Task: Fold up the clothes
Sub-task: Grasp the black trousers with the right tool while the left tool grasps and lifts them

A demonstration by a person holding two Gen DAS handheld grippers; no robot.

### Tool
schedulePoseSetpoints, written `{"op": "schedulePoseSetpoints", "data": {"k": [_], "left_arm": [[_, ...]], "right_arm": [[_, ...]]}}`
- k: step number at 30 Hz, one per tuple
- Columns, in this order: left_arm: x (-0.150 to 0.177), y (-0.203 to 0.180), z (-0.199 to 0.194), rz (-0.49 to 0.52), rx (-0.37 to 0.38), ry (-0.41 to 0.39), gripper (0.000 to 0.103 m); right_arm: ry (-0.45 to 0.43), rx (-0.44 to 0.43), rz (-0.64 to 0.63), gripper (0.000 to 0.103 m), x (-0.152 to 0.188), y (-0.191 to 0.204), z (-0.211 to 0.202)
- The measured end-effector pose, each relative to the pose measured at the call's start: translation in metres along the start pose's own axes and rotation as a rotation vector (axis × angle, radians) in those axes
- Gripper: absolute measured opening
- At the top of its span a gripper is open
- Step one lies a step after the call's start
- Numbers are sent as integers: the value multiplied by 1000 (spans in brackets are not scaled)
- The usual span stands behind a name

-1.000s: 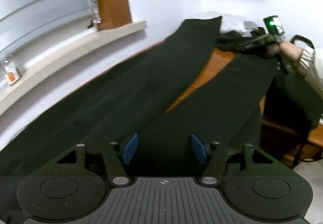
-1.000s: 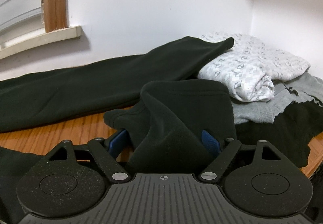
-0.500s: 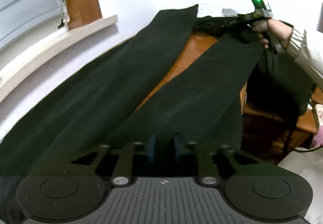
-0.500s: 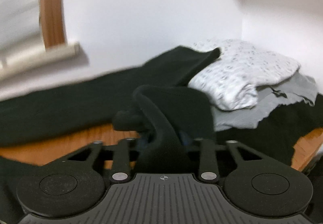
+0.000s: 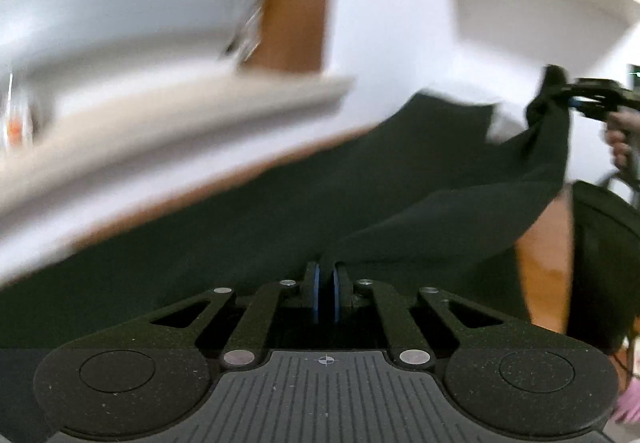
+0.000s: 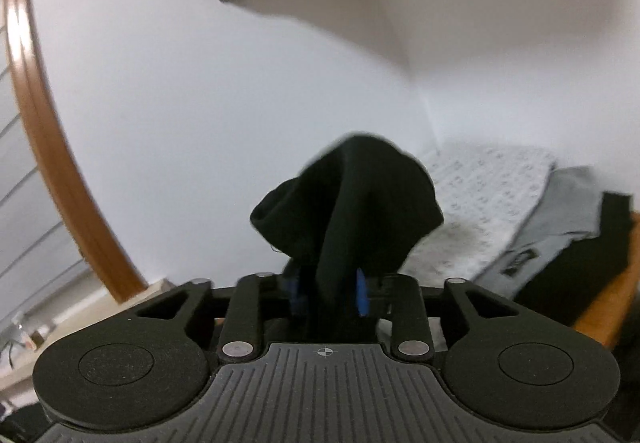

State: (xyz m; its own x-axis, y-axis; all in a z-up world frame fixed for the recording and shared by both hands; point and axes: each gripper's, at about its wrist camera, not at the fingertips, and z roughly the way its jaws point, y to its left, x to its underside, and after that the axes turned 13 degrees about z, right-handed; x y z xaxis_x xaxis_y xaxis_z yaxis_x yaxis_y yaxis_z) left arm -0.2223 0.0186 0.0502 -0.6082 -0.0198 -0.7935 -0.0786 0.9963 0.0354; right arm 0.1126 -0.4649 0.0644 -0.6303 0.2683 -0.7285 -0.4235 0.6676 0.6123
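1. Your left gripper has its blue pads pressed together on an edge of the black trousers; that end sits low, and the cloth runs away from it toward the far side.
2. Your right gripper pinches a bunched end of the same trousers, raised in front of the white wall. In the left view that gripper holds its end up, with the leg sagging between the two grips.
3. Keep both pinches firm. The fabric looks soft and heavy, so a loose hold would probably let it slide out.
4. Carry the two ends at matching height and pace, so the lifted leg likely lands square on the other leg.
5. Steer clear of the patterned white garment and grey garment piled on the right.
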Motion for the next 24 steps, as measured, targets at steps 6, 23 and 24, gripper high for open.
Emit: {"op": "schedulePoseSetpoints", "data": {"k": [6,23,24], "left_arm": [[8,0,0,-10,-11,-10,23],[7,-29,6,179,-7,-3,12],[7,-29,5,180,-2,-8,11]], "right_arm": [[60,53,-70,43,16,-2,32],[135,99,-172,9,41,-10,54],[125,91,-177,9,40,-9,50]]}}
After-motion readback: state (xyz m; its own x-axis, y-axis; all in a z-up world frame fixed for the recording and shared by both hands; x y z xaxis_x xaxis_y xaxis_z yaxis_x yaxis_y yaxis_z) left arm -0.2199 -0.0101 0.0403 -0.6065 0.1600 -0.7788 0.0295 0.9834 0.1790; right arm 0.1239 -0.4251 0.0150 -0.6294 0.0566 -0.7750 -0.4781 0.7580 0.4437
